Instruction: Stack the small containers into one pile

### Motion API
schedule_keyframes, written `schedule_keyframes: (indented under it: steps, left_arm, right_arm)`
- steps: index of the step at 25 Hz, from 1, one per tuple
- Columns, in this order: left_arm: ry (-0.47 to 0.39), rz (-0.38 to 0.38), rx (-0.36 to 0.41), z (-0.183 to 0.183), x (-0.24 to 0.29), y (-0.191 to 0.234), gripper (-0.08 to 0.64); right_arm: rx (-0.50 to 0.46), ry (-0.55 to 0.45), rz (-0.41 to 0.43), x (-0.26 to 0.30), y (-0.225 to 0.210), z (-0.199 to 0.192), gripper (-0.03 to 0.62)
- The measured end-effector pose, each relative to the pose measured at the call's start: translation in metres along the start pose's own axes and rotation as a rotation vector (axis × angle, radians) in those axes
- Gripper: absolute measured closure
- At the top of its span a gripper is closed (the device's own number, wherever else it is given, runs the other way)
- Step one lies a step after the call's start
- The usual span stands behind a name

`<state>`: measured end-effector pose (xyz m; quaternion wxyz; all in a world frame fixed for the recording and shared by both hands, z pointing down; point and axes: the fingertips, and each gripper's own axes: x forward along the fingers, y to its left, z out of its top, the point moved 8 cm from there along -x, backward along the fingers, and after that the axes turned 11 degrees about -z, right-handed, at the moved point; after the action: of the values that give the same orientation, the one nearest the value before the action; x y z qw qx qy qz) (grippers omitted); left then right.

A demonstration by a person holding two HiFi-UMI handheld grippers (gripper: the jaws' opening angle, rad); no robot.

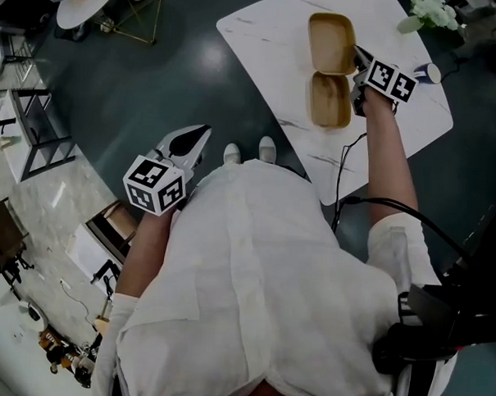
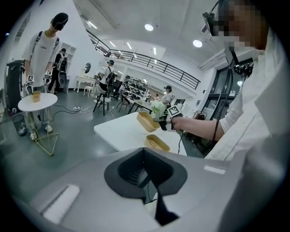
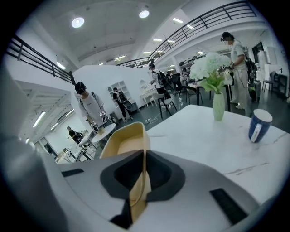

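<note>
Head view: rounded tan container (image 1: 332,42)

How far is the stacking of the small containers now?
Nothing is stacked yet. In hand: the right gripper holds one tan container by its rim, tilted above the white table. Left: nest it into the second container resting on the table. The left gripper is empty, off to the side.

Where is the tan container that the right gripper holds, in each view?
Head view: the tan container, top centre.
Left gripper view: the tan container, centre, lifted and tilted.
Right gripper view: the tan container, lower centre, between the jaws.
Shared landmark: the white marble table.
</note>
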<state>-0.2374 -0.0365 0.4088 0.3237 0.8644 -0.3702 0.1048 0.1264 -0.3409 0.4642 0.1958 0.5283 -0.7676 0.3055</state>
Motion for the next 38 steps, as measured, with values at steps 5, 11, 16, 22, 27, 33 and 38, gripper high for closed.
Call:
schedule_keyframes:
  steps: [5,11,16,22,27,33,38]
  left_arm:
    - [0.023,-0.066,0.031,0.006,0.011,-0.001,0.554]
    - [0.041,-0.12,0.058,0.014,0.021,-0.003,0.554]
    - [0.056,-0.143,0.072,0.018,0.031,-0.004,0.554]
    - [0.071,-0.15,0.067,0.016,0.035,-0.003,0.554]
    - [0.078,-0.149,0.061,0.012,0.038,-0.005,0.554]
    - [0.084,-0.143,0.057,0.012,0.041,-0.007,0.554]
    - [0.09,-0.139,0.054,0.012,0.046,-0.01,0.554]
  right_arm:
    - [0.039,0.009,-0.035,-0.039,-0.016,-0.021,0.574]
    - [0.065,0.061,-0.057,-0.067,-0.023,-0.057,0.574]
    - [0.083,0.092,-0.07,-0.073,-0.025,-0.081,0.574]
    - [0.081,0.128,-0.082,-0.072,-0.028,-0.1,0.574]
    - [0.067,0.147,-0.093,-0.071,-0.031,-0.11,0.574]
    - [0.061,0.162,-0.09,-0.07,-0.031,-0.118,0.574]
    - [0.027,0.175,-0.094,-0.069,-0.032,-0.124,0.573]
